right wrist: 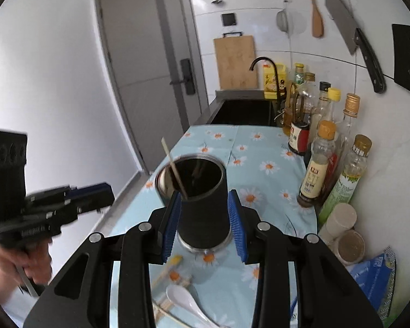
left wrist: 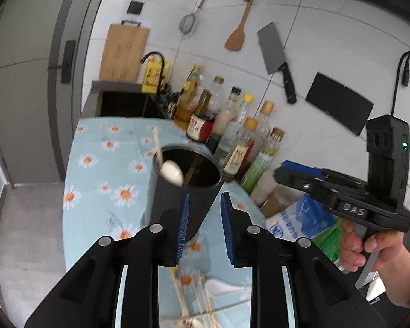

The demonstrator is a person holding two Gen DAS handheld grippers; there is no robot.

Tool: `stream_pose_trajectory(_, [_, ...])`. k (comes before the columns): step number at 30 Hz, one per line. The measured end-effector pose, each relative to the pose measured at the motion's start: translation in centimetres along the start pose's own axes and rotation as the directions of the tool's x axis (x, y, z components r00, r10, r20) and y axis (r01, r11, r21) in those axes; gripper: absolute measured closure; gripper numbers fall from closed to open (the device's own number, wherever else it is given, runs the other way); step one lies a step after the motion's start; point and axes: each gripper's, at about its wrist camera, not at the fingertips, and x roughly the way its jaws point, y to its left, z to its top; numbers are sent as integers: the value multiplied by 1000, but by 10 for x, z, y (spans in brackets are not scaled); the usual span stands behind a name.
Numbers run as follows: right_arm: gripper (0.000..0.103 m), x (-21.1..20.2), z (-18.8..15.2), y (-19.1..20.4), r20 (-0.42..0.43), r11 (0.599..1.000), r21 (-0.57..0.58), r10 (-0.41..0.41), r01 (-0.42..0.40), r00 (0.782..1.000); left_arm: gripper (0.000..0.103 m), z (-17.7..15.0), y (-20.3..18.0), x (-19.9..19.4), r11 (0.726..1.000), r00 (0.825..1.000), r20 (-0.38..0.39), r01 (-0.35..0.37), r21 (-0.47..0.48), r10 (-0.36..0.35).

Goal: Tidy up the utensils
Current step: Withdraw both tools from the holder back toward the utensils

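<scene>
The right tongs (right wrist: pixel 204 227) stand apart, blue pads either side of the tall black cylindrical utensil holder (right wrist: pixel 202 205) without clearly gripping it; whether they touch its wall I cannot tell. The left tongs (left wrist: pixel 205 227) are also apart and empty, just short of that holder, above the daisy-print blue cloth on the desk (left wrist: pixel 95 169). Inside the holder lean a pale wooden chopstick (right wrist: pixel 173 168) and a white ceramic spoon (left wrist: pixel 172 173), so some sorting seems done. Nearer than the right tongs, on the desk, another white spoon (right wrist: pixel 187 300) and loose wooden chopsticks (right wrist: pixel 166 304) are left to collect.
</scene>
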Motion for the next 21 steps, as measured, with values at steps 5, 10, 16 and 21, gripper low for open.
stream_pose_trajectory(5, [66,2,-23,2,-79,1000,-8,28,-29,996,80,-22,12,-5,999,998,-58,-24,-35,22])
stream_pose_trajectory(10, [66,12,-46,12,-167,996,-71,39,-52,985,80,-47,15,-9,997,992,-122,-13,-75,3])
stream_pose_trajectory(16, [66,34,-73,16,-304,988,-114,61,-100,951,80,-83,26,-12,977,983,-178,9,-213,-48])
stream_pose_trajectory(21, [66,55,-89,19,-406,976,-168,58,-136,912,68,-119,51,-11,913,981,-186,-25,-407,-56])
